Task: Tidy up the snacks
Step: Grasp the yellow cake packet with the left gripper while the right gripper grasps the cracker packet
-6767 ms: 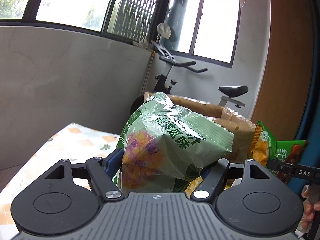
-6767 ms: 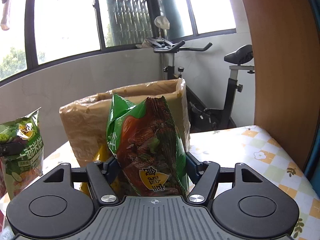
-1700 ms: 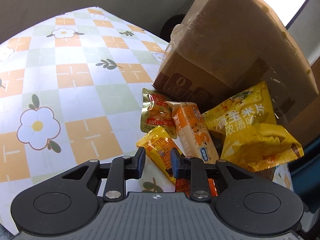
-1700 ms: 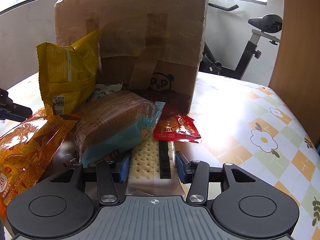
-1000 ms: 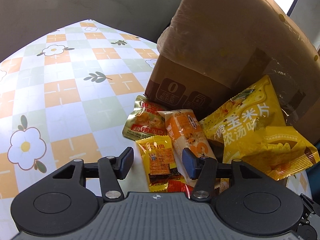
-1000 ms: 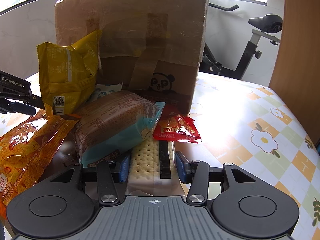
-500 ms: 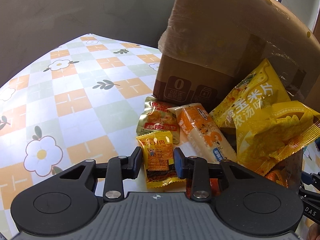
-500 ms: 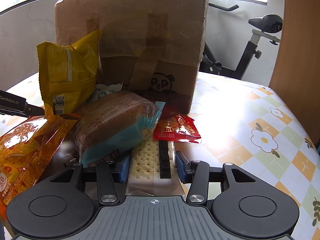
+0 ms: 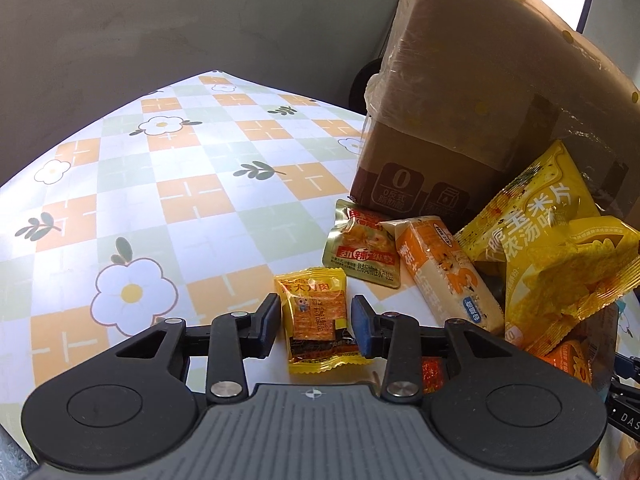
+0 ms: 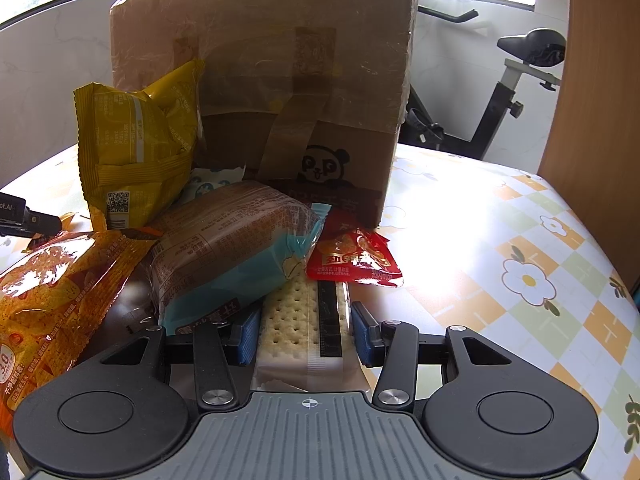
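Yellow foil marks the small snack packet (image 9: 313, 316) lying on the checked bench (image 9: 168, 208), between the pads of the left tongs (image 9: 315, 322), which have just been opening slightly; small gaps show on both sides, so nothing is gripped. A firm grasp probably needs both pads pressing across the packet's middle before lifting. From the right wrist, the right tongs (image 10: 306, 334) clamp the clear-wrapped cracker pack (image 10: 304, 320), its far end tucked under a brown-and-teal packet (image 10: 232, 240) before the cardboard box (image 10: 272, 80); drawing it out level should avoid toppling the pile.
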